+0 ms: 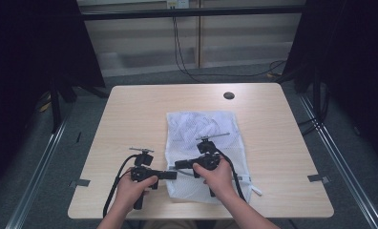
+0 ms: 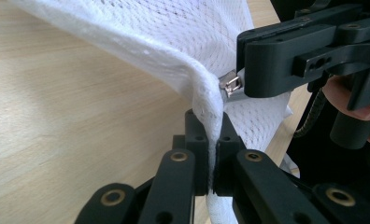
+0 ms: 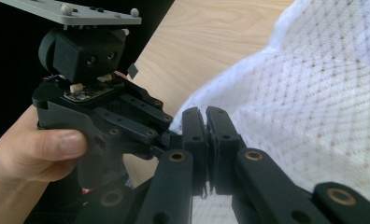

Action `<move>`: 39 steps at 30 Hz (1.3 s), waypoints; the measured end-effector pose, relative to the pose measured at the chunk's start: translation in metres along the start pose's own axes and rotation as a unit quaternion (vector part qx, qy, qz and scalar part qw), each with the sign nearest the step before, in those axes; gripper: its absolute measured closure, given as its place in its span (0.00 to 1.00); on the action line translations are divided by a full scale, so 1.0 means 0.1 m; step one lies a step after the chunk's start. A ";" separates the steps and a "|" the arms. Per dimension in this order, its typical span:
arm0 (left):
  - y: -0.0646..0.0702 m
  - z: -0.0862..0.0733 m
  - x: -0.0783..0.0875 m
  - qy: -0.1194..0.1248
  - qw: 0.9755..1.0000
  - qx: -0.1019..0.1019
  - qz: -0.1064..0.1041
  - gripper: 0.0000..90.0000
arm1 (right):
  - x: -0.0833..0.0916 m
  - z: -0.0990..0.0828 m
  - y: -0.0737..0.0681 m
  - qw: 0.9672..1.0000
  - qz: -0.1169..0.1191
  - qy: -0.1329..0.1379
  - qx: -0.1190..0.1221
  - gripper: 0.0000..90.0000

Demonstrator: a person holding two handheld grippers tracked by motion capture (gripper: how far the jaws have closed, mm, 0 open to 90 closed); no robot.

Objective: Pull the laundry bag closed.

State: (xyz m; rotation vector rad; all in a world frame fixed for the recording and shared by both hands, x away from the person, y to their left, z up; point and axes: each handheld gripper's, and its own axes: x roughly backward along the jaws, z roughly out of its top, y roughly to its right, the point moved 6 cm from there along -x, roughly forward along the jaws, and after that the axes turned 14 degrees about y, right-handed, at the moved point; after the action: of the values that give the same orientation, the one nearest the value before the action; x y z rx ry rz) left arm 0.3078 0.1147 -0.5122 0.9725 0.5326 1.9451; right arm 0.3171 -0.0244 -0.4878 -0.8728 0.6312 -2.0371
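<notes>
A white mesh laundry bag (image 1: 204, 152) lies on the near half of the wooden table (image 1: 130, 109). At the bag's near left edge, the left gripper (image 2: 213, 154) has its jaws clamped on a raised fold of mesh. Just beside it, the right gripper (image 3: 205, 140) pinches the bag's metal zipper pull (image 2: 231, 85), its jaws closed.

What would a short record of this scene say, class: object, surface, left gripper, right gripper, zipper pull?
object: white mesh zip-up laundry bag, lying flat
surface: light wooden table
left gripper: shut on the bag's edge fabric
right gripper: shut on the small silver metal zipper pull
zipper pull: at the bag's lifted near-left corner, beside the left gripper's pinch
</notes>
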 end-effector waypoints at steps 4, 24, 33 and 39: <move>0.01 0.00 0.00 0.002 1.000 0.002 0.000 0.98 | 0.02 0.01 0.02 1.000 0.001 0.001 -0.002 0.97; 0.01 0.00 0.00 0.000 1.000 -0.003 0.003 0.98 | 0.04 -0.01 0.03 1.000 0.004 0.001 -0.006 0.97; 0.00 0.00 0.00 -0.003 1.000 0.000 -0.001 0.98 | 0.05 -0.02 0.03 1.000 0.005 0.000 -0.009 0.97; 0.00 0.01 0.03 0.002 1.000 0.009 -0.002 0.98 | 0.09 -0.01 0.10 1.000 -0.007 0.004 -0.007 0.97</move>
State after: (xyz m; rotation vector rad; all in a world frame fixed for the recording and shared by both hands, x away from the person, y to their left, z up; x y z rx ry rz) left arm 0.3075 0.1171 -0.5107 0.9788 0.5550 1.9418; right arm 0.3173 -0.0367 -0.4921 -0.8802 0.6451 -2.0518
